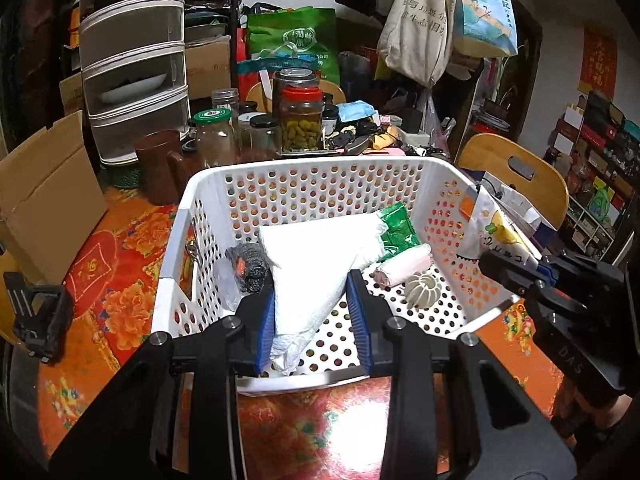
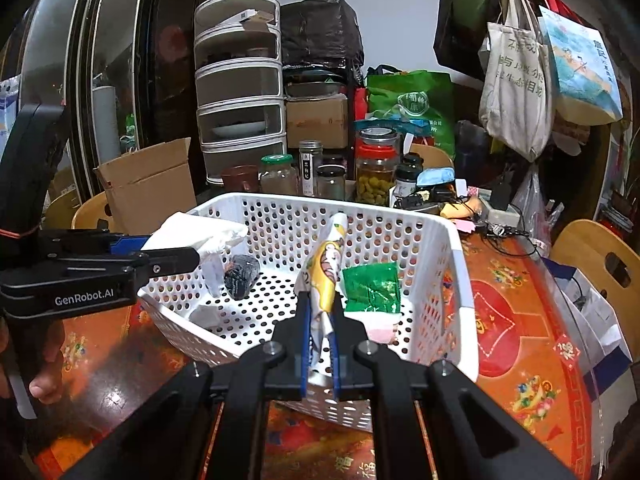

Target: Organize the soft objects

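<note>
Both claws are gripping: left claw [image 1: 314, 316] is pinching a white cloth [image 1: 320, 264] over the white basket [image 1: 304, 170], right claw [image 2: 322, 344] is clamping a yellow pouch [image 2: 326, 276] above its near right. Best lowering each before letting go, avoiding the green packet [image 2: 370, 286].

Behind pickle jar [image 1: 301, 120]: green bag [image 1: 291, 46]. Left: stacked drawers [image 1: 134, 60], cardboard box [image 1: 44, 196]. Right: canvas tote [image 1: 418, 24], possibly cotton.

Cluttered room w/ white wall [image 2: 400, 20], red floral tablecloth [image 2: 520, 320], wooden chairs [image 1: 516, 176], stacked drawer unit [image 2: 240, 80], tote bags [image 2: 516, 80] hanging, dim indoor light
</note>
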Tool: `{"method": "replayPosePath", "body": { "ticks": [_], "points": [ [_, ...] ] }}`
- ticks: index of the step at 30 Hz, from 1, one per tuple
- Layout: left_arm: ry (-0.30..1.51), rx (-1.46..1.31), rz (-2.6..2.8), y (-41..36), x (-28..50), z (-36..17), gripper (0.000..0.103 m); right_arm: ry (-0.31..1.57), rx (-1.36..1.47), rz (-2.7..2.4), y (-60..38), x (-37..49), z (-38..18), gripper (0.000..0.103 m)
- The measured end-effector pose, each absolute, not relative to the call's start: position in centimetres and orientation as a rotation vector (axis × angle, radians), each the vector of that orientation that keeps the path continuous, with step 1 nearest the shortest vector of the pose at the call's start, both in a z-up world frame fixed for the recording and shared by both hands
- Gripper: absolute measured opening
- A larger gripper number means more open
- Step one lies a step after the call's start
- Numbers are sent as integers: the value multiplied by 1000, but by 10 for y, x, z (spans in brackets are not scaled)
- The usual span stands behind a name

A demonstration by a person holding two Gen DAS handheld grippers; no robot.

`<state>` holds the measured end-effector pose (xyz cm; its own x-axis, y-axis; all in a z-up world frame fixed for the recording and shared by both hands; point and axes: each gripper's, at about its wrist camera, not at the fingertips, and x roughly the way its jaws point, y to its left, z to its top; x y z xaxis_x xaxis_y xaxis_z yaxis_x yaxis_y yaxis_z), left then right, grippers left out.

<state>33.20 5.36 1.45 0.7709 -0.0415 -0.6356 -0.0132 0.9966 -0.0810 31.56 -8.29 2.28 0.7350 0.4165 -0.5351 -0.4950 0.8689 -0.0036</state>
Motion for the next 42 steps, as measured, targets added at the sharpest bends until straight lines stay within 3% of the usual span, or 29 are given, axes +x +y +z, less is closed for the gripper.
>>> {"method": "replayPosePath", "body": {
  "ticks": [12, 13, 14, 16, 17, 18, 19, 27, 31, 35, 42],
  "points": [
    [707, -82, -26, 54, 340, 6, 33, 534, -167, 492, -80, 316, 21, 10],
    [704, -80, -22, 54, 340, 6, 41, 528, -166, 489, -80, 315, 22, 10],
    [701, -84, -23, 55, 339, 6, 57, 526, -169, 487, -80, 315, 24, 14],
    [673, -97, -14, 58, 336, 9, 83, 522, -170, 473, -80, 314, 26, 31],
    [659, -100, -10, 59, 333, 11, 89, 519, -167, 464, -80, 313, 27, 53],
    [643, -104, -11, 61, 331, 14, 89, 504, -165, 450, -82, 311, 29, 70],
    [640, -108, -16, 61, 329, 16, 91, 485, -168, 439, -83, 309, 32, 74],
    [638, -88, -19, 57, 317, 28, 96, 474, -186, 432, -84, 297, 44, 83],
    [614, -55, -2, 53, 302, 37, 103, 514, -105, 462, -97, 286, 50, 89],
    [557, 12, 60, 47, 270, 49, 103, 538, -18, 447, -119, 259, 54, 100],
    [503, -51, 91, 57, 190, 60, 103, 489, -38, 316, -142, 182, 59, 103]
  ]
}}
